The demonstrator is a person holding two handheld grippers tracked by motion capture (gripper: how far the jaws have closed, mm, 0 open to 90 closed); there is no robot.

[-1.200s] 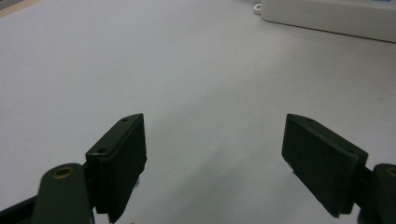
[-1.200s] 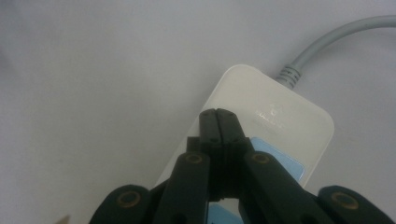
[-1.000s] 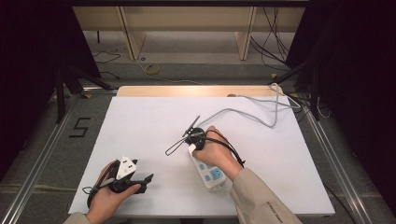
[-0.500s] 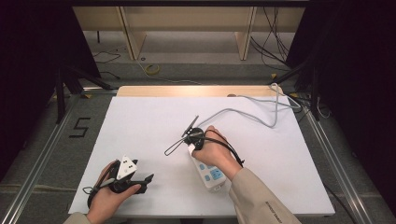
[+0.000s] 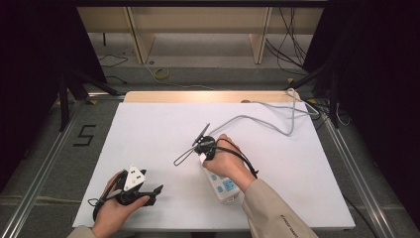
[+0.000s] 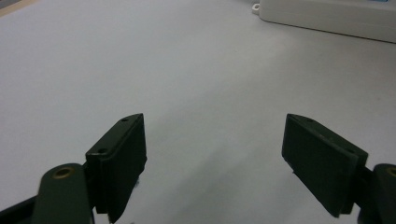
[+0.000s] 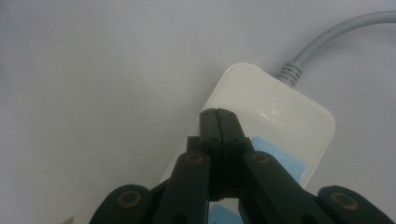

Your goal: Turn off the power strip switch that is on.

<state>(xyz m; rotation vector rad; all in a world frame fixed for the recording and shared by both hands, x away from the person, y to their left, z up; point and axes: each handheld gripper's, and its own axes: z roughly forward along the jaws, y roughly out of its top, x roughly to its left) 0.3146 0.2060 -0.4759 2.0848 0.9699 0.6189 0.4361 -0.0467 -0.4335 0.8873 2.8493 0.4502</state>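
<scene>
A white power strip [image 5: 224, 185] with blue sockets lies on the white table [image 5: 163, 124], partly under the person's right hand. In the right gripper view the strip [image 7: 289, 116] shows its cable end. My right gripper [image 7: 218, 114] is shut, jaws pressed together with nothing between them, tips pointing down over the strip's top near that end. From above, the right gripper [image 5: 204, 154] sits at the strip's far end. My left gripper [image 6: 215, 154] is open and holds nothing, low over bare table. It rests at the front left [image 5: 154, 194].
The strip's grey cable [image 5: 277, 124] runs from the strip to the table's far right corner and off the edge; the same cable [image 7: 336, 37] shows in the right gripper view. The strip's side [image 6: 327, 16] lies ahead of the left gripper. Metal frame rails [image 5: 49, 158] flank the table.
</scene>
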